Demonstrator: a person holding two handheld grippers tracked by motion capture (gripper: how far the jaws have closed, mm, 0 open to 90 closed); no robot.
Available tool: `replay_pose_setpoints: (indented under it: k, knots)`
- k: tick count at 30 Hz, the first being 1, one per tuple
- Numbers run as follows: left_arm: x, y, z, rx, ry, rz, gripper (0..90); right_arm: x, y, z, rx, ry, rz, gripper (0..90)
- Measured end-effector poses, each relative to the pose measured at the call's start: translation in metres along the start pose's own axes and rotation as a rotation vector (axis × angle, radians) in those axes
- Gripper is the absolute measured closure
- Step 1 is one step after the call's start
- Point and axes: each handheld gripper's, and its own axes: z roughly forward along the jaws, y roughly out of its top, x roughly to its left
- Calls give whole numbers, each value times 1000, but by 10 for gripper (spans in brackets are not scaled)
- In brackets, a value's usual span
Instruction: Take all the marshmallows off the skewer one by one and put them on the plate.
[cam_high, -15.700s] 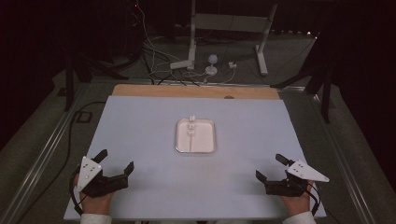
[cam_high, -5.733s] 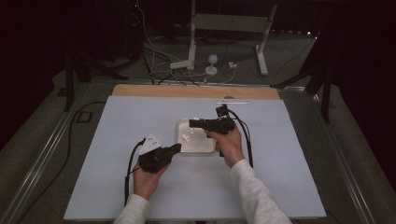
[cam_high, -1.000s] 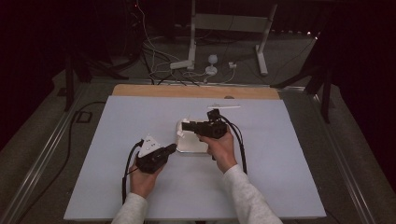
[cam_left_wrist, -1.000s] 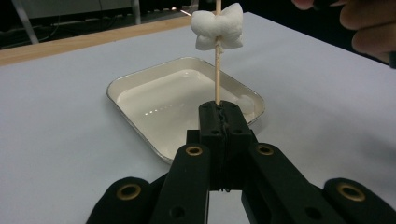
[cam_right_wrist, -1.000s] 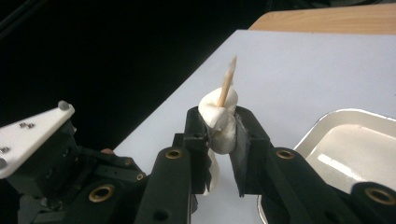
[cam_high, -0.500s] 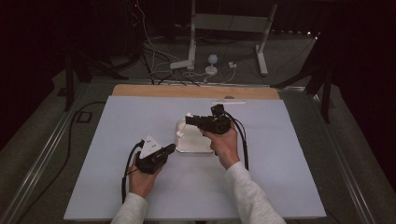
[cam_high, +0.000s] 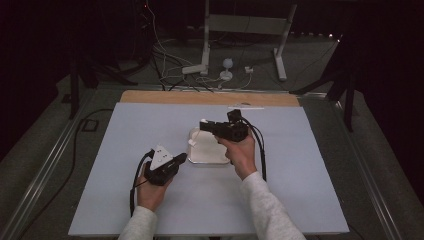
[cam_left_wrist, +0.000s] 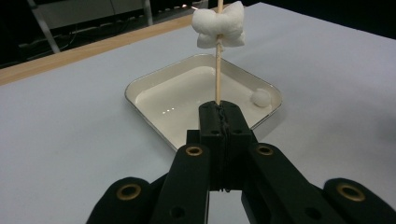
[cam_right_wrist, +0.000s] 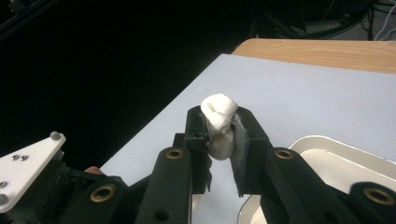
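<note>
So the left tongs (cam_left_wrist: 219, 116) are clamped tight on a thin wooden skewer (cam_left_wrist: 217, 70), which sticks straight up toward 12 o'clock with one squashed marshmallow (cam_left_wrist: 219, 24) threaded on near the top. The right tongs (cam_right_wrist: 219, 128) are pinching a second marshmallow (cam_right_wrist: 218, 123) between their tips, held up over the white tray (cam_high: 205, 150) mid-worktop (cam_high: 125, 130). One more small marshmallow (cam_left_wrist: 261, 97) sits in the tray's corner, around 2 o'clock from the left tongs.

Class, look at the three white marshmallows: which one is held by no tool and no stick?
The small round white marshmallow lying loose in the white tray's corner; the others are skewered on the wooden stick or squeezed in the right tool.
</note>
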Motion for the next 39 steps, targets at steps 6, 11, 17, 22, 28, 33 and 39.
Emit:
replay_pose_setpoints:
  k: [6,11,17,22,28,33,39]
  knots:
    - [-1,0,0,2,4,9,900,-2,1,-1,-2,0,1,785]
    - [-1,-2,1,2,4,10,900,-3,2,-2,-2,-9,1,785]
    - [0,-8,3,43,36,18,900,-8,11,-17,-76,-15,33,794]
    - [5,-5,0,12,17,-37,900,-9,18,-31,-41,-50,-17,792]
    - [5,-5,-1,-1,5,-59,900,-13,9,-25,-3,-63,-35,788]
    - [8,-5,-3,-14,2,-82,900,-16,5,-21,21,-83,-43,782]
    - [8,-3,-4,-26,-8,-93,900,-18,-2,-18,58,-114,-62,775]
